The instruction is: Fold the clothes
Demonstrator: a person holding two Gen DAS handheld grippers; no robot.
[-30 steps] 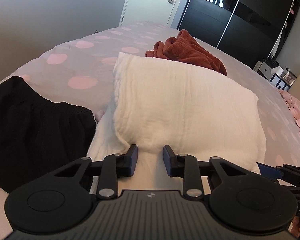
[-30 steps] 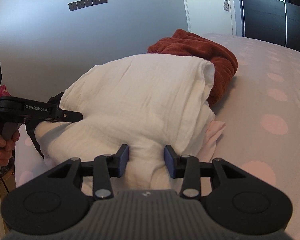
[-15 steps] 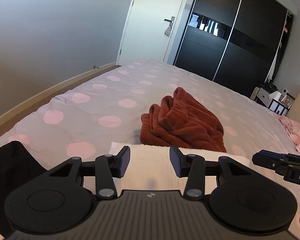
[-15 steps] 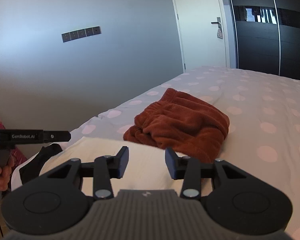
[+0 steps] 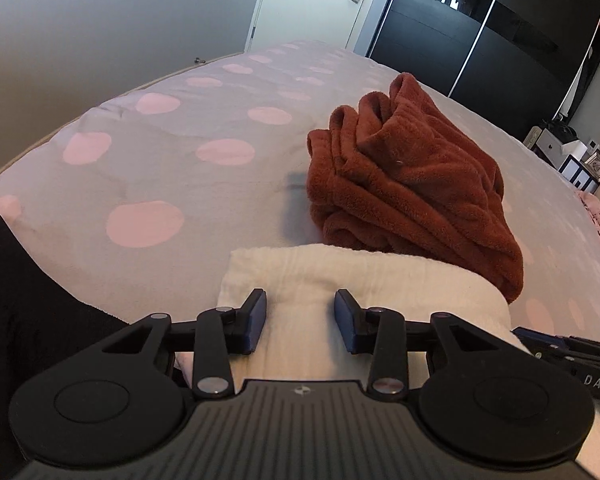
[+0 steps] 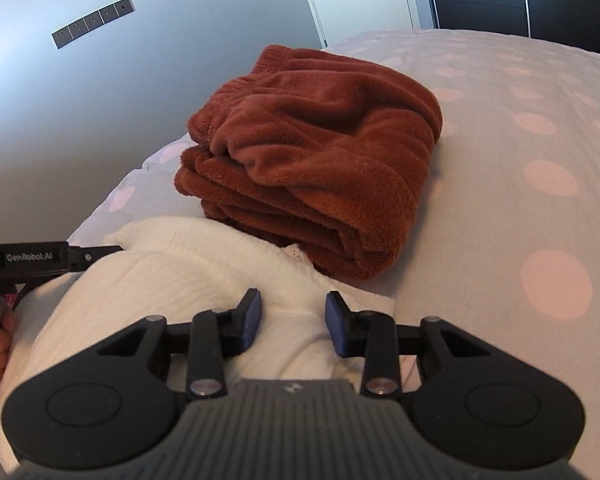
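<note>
Left view alone shows a black garment [image 5: 28, 320] and dark wardrobe [image 5: 480, 28]. Both tongs [image 5: 301, 316] [image 6: 293, 317], just closing, stand parted over a white cloth [image 6: 172, 280], gripping nothing.

A wide bed [image 5: 148, 184] carries everything; its cover is pale grey fabric printed with large soft-pink dots. Toward the middle of the bed lies a rust-brown fleece garment [image 5: 412, 184], folded into a thick, loose stack of plush layers. Just on the near side of it, touching its lower edge, lies a white crinkled-cotton cloth [image 5: 340, 280], folded flat with a rounded far edge. At the bed's near left edge rests a black fabric garment [image 5: 24, 300], bunched and apart from the white one, with bare dotted cover between them.
</note>
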